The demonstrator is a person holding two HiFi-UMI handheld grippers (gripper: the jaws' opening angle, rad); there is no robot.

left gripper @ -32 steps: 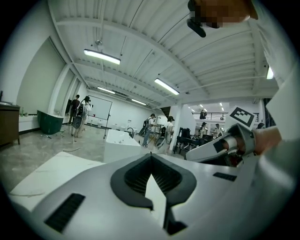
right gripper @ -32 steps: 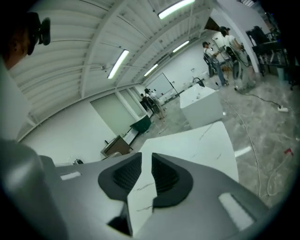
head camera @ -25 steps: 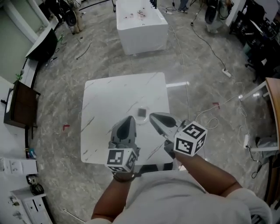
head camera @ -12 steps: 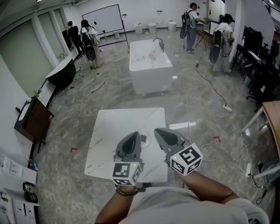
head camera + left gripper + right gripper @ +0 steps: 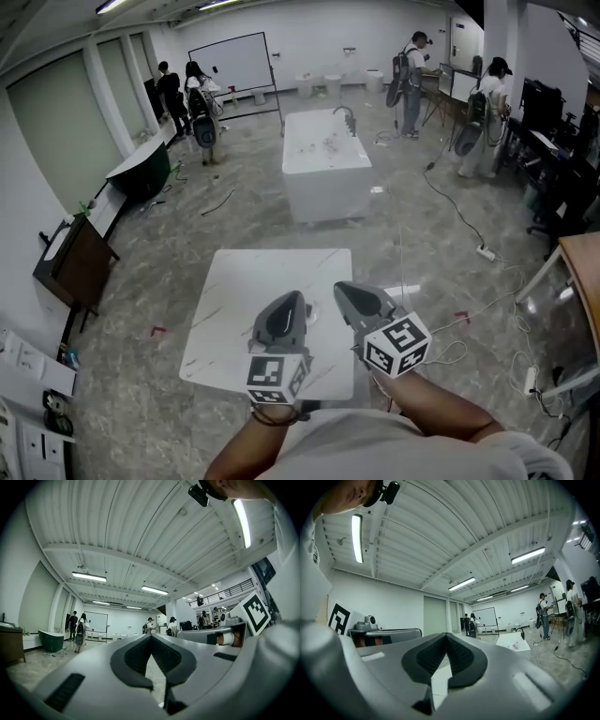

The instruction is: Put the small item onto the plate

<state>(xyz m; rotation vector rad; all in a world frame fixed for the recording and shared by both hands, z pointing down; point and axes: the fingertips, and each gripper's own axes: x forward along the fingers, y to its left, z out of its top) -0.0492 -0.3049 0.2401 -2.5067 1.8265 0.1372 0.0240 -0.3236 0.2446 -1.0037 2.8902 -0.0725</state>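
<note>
In the head view both grippers are held up over the near part of the white marble table (image 5: 244, 300), pointing out into the room. My left gripper (image 5: 294, 300) has its jaws closed tip to tip with nothing between them, and the left gripper view shows the same meeting tips (image 5: 151, 636). My right gripper (image 5: 343, 287) is also shut and empty, as its own view confirms (image 5: 446, 635). I cannot make out the plate or the small item; the grippers cover the part of the table between them.
A white bathtub (image 5: 326, 173) stands on the floor beyond the table. Several people stand at the back near a whiteboard (image 5: 232, 64). A dark cabinet (image 5: 75, 267) is at the left, cables (image 5: 450, 202) trail on the right, and a desk edge (image 5: 581, 272) shows far right.
The head view has tipped up from steeply down to across the room. Both grippers now point forward and cover the small plate that showed on the table a second ago.
</note>
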